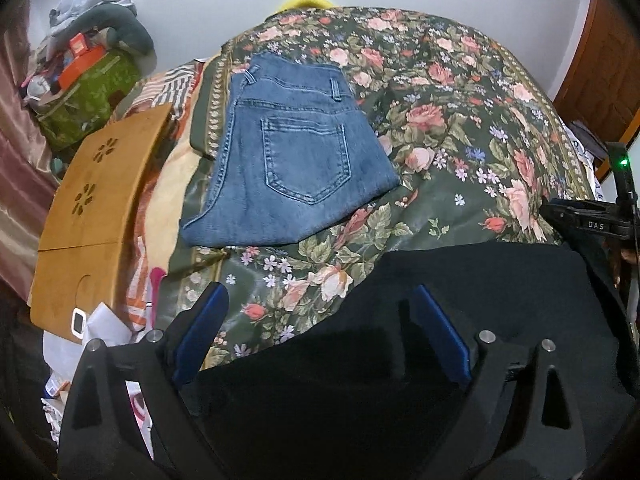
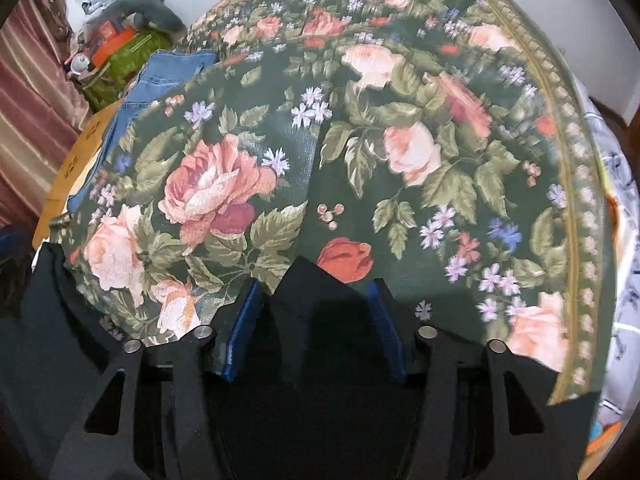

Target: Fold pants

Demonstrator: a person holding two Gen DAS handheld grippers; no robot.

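Black pants (image 1: 460,300) on bed (image 1: 460,92): left hand-held gripper (image 1: 320,332) wide, empty; right hand-held gripper (image 2: 316,320) narrowed around a raised fold, grip unclear. Edges should be aligned before pressing flat.

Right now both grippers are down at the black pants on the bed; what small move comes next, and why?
Probably bring the left gripper lower and close it on the black pants. Its jaws stand wide open with the near edge of the cloth between them and nothing pinched, while the right gripper already has a peak of the black cloth between its blue pads. The folded jeans lie clear, farther up the floral bedspread.
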